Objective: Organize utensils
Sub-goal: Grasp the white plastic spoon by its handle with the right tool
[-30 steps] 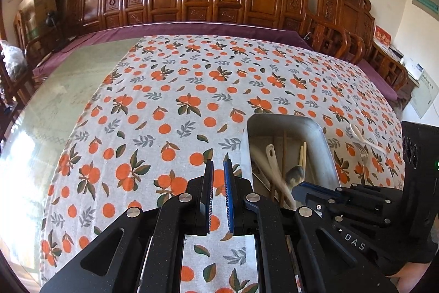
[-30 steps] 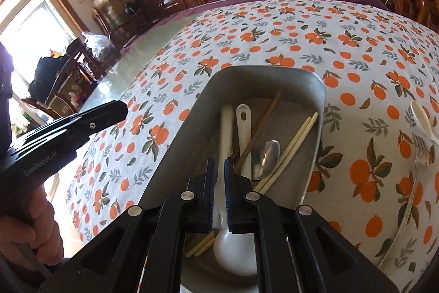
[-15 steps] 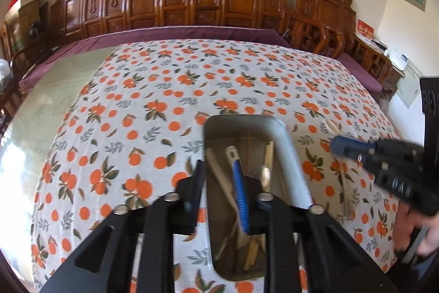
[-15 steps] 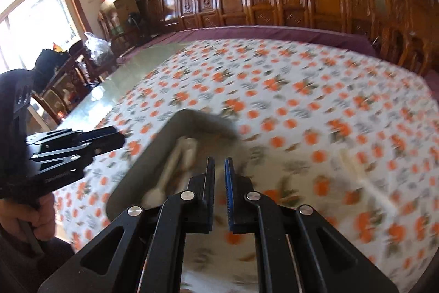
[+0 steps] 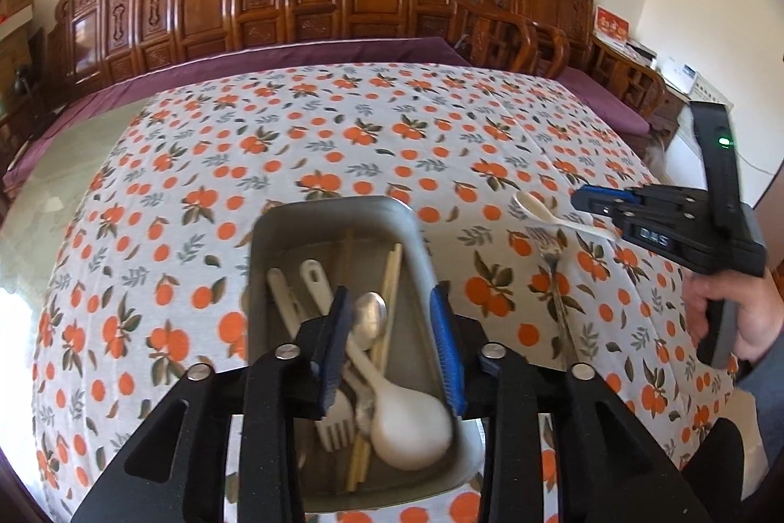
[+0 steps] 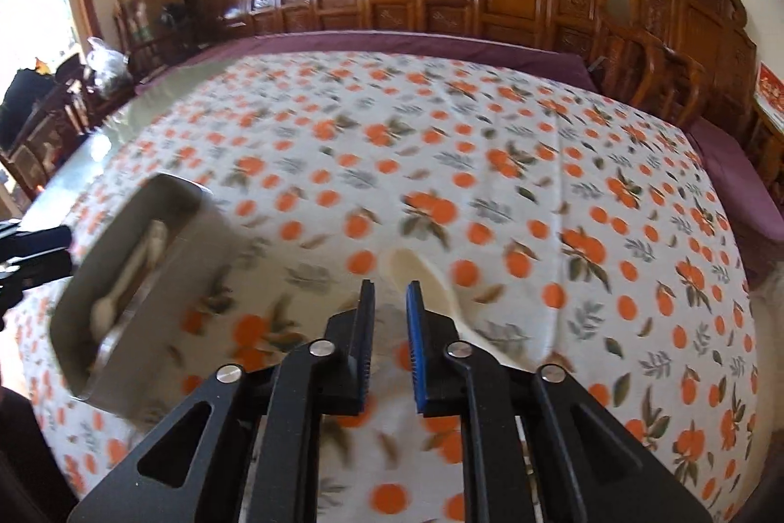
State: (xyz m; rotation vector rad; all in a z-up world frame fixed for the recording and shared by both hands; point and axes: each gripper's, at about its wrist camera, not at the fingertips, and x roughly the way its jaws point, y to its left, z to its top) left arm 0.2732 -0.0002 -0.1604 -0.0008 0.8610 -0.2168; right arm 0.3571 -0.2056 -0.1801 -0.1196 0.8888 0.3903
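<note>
My right claw [image 6: 390, 302] just swung off the tray [image 6: 122, 278], jaws cracking open and empty, white spoon [image 6: 421, 278] right ahead; left claw [image 5: 392, 327] opening too.

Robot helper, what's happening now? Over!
Both grippers empty, jaws just opening. White plastic spoon and metal fork outside metal tray. Path clear.

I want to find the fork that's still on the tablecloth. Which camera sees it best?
The left wrist view: the fork lies sharp on the cloth, right of the tray. The right wrist view is blurred and shows no fork.
</note>
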